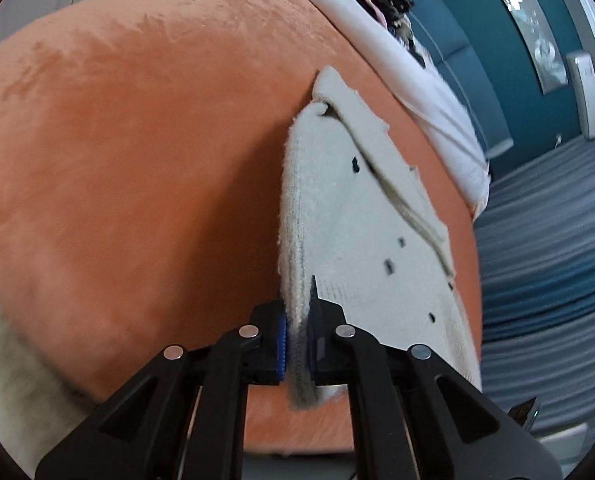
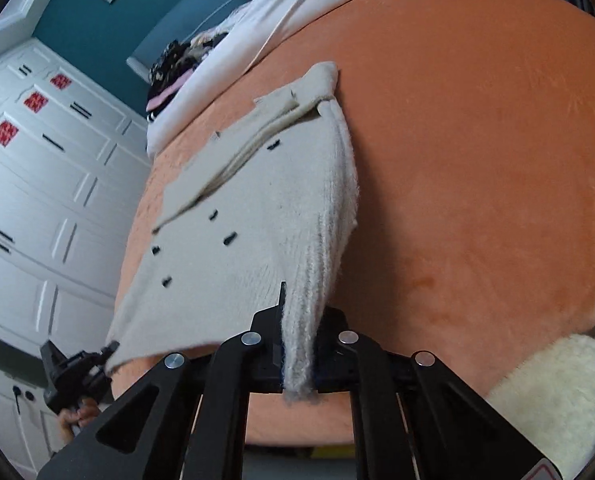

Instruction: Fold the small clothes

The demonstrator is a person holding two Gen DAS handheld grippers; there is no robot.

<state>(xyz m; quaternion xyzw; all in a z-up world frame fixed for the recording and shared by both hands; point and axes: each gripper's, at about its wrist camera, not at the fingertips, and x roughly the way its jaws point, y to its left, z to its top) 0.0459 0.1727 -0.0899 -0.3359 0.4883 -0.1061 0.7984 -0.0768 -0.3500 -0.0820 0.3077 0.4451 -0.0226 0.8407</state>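
Lengthwise away from both cameras runs the cream knit garment (image 1: 361, 216), near edge clamped by left gripper (image 1: 297, 344) and right gripper (image 2: 297, 356).

Soft, even daylight fills both views, with no harsh glare. The orange blanket (image 1: 137, 140) shows only faint sheen and a dim shadow beside the cream garment (image 1: 349, 240). Fisheye distortion bulges the bed and bends the white cupboards (image 2: 49, 184) at the edges, where dark corners close in. The garment's near edge is blurred, and the wall picture (image 1: 537, 32) is washed out.
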